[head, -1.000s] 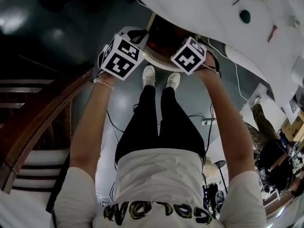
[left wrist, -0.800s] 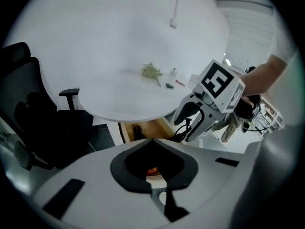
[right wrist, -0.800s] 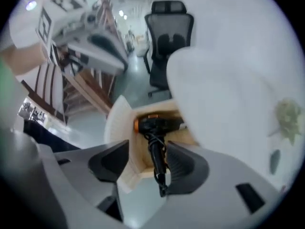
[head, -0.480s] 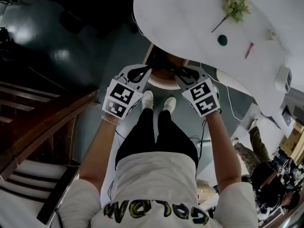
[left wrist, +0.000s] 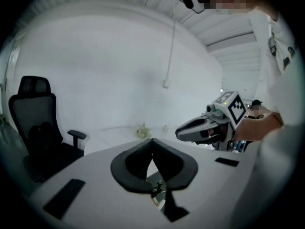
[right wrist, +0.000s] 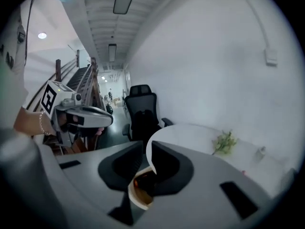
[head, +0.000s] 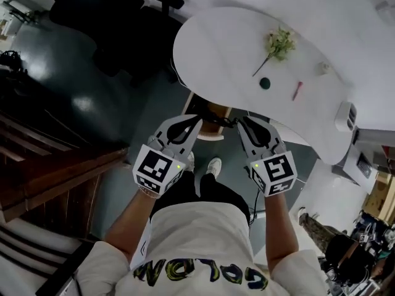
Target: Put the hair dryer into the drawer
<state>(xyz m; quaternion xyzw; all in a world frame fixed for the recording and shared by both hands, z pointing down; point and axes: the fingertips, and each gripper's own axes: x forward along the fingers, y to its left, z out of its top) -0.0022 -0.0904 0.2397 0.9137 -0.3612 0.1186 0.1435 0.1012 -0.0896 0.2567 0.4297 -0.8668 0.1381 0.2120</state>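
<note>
I see no hair dryer in any view. Both grippers are held up in front of my body, pointing at the white table (head: 234,48). My left gripper (head: 195,119) (left wrist: 152,140) is shut, its tips meeting on nothing. My right gripper (head: 241,121) (right wrist: 147,147) has just been closing; a narrow gap still shows between its tips and nothing is in it. Below them, at the table's edge, stands a round white-rimmed unit (head: 208,112) with a dark brownish inside, also seen low in the right gripper view as a round rim (right wrist: 133,197).
On the table lie a green flower sprig (head: 278,42), a small dark round thing (head: 265,83) and a pink thing (head: 297,90). A black office chair (head: 123,17) stands at the table's far left. A wooden stair railing (head: 55,171) runs along my left.
Both grippers have come up and toward me, away from the round unit by my feet. The head view has tilted up, so more of the table and the chair show.
</note>
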